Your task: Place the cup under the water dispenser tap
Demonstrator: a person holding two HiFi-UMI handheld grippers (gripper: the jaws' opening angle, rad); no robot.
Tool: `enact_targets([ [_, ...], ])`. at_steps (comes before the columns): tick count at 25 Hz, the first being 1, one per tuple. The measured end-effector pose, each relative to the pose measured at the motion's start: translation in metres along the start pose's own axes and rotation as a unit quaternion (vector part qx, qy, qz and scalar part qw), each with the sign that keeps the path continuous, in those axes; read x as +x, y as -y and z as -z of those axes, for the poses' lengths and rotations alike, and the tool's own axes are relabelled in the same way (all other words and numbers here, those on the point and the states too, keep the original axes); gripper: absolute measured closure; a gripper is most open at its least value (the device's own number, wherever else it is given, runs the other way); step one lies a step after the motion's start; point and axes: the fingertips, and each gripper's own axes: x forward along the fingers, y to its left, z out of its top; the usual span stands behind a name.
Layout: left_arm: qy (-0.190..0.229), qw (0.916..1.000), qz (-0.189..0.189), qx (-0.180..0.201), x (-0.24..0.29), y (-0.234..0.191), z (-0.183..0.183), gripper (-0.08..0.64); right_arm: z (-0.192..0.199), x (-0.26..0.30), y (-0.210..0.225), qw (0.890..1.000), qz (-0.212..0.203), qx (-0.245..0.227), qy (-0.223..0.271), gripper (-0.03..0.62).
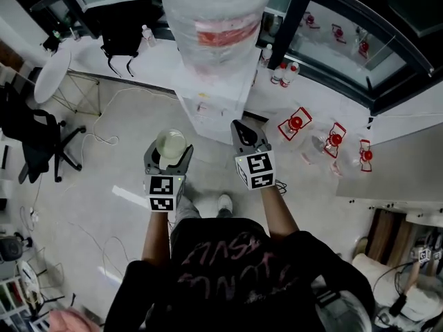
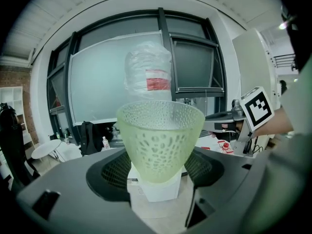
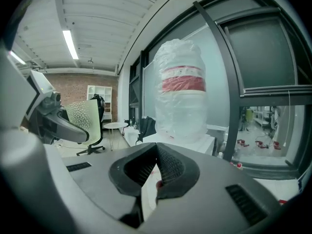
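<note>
Two tools — left tool [image 1: 169, 152] pinches cup [image 2: 160, 143] | right tool [image 3: 156, 168] pressed together | dispenser [image 1: 210, 101] ahead, apart from cup rim

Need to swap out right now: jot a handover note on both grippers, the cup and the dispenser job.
Left gripper: shut on the green cup, held upright.
Right gripper: shut, empty, beside it.
Water dispenser stands just ahead, bottle on top; its tap is not clearly visible.
Done: cup is in hand.
Left: carry the cup in and set it under the tap.
</note>
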Motion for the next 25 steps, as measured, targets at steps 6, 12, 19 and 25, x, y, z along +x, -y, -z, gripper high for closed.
enact_targets([
  [6,0.005,0.9994,0.033,0.009,0.022,-0.015,0.000,0.213,0.005,0.017,-0.001,1.000,0.028,0.006,-0.006,0.577],
  [12,0.000,0.9969,0.077,0.019,0.054,-0.031,0.001,0.213,0.006,0.034,0.006,0.997,0.068,0.010,-0.018,0.577],
  [19,-0.011,0.9911,0.129,0.032,0.086,-0.047,0.010,0.213,0.016,0.051,0.017,0.991,0.127,0.025,-0.032,0.577],
  [25,-0.020,0.9843,0.168,0.049,0.101,-0.054,0.024,0.213,0.029,0.061,0.015,0.984,0.165,0.047,-0.037,0.578],
])
